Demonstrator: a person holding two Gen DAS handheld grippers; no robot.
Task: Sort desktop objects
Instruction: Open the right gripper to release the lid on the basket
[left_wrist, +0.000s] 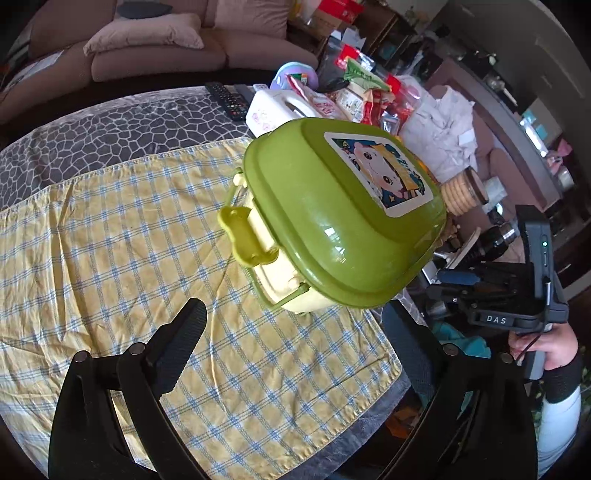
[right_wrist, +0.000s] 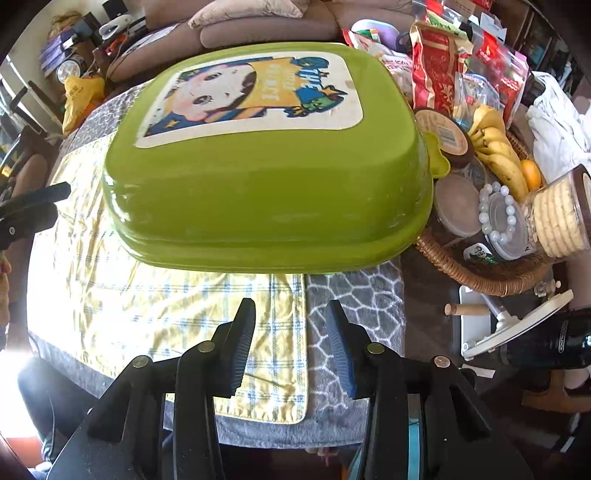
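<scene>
A green lunch box (left_wrist: 332, 218) with a cartoon sticker on its lid stands on the yellow checked cloth (left_wrist: 129, 258) at the table's right side. It also fills the upper middle of the right wrist view (right_wrist: 266, 177). My left gripper (left_wrist: 295, 325) is open and empty, just in front of the box. My right gripper (right_wrist: 291, 332) is open and empty, a little short of the box's near side; its body shows in the left wrist view (left_wrist: 509, 295).
A wicker basket (right_wrist: 480, 273) with bananas, jars and a bead bracelet stands right of the box. Snack bags (right_wrist: 454, 66) pile up behind it. A white box (left_wrist: 277, 110) and remote controls (left_wrist: 229, 99) lie at the table's far side.
</scene>
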